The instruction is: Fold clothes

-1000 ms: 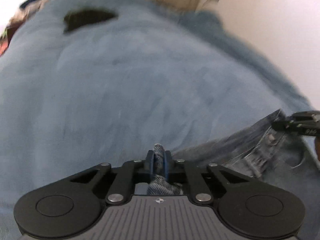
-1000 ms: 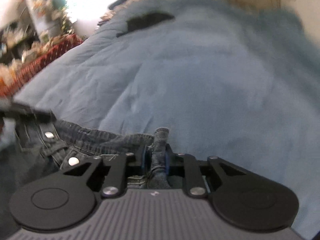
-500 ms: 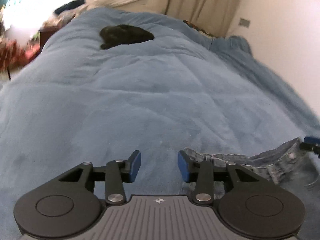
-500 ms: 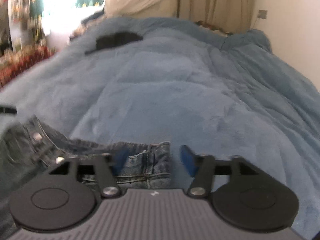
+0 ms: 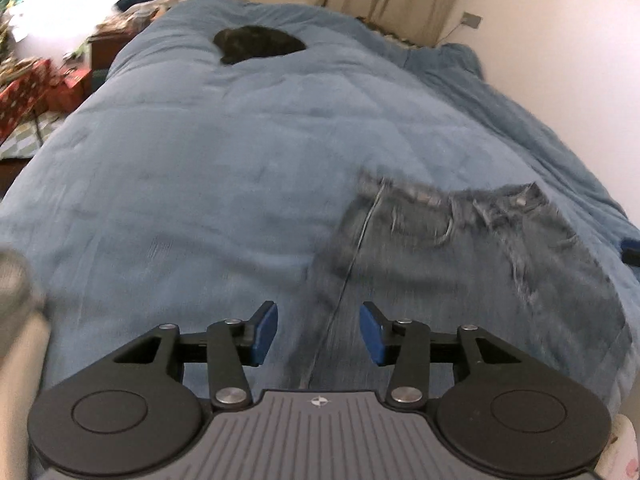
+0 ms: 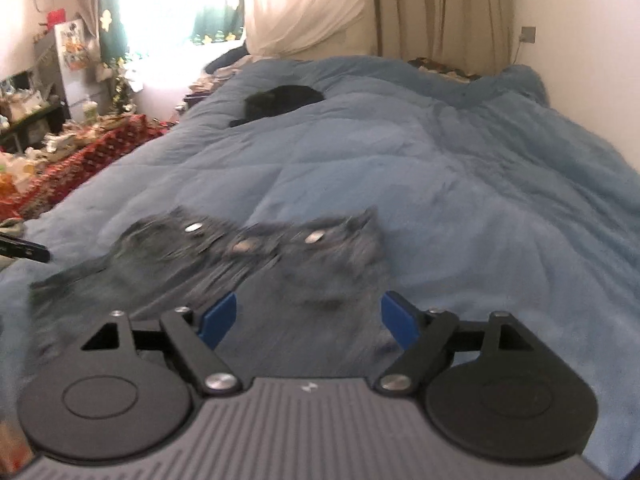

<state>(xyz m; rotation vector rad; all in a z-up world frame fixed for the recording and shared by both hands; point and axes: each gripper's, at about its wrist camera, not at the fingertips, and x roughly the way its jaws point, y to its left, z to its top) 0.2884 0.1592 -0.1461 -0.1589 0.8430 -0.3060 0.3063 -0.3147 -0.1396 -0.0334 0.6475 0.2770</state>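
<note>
Denim jeans (image 5: 460, 264) lie spread on blue duvet (image 5: 200, 160), waistband toward far end, where black garment (image 5: 258, 42) rests near curtains. Risk: waistband looks rumpled, so next fold may trap creases; soft duvet could bunch under jeans and get pinched too. Left gripper (image 5: 318, 330) angled down over jeans' left edge, jaws just opened partway, empty. Right gripper (image 6: 308, 320) above jeans, jaws just opened wide, empty.

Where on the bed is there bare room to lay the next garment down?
The widest bare stretch of blue duvet lies left of the jeans, running up to the black item near the head. A narrower strip runs between the jeans' waistband and that item. Crowded: the right near part, under the jeans, below both open grippers.
</note>
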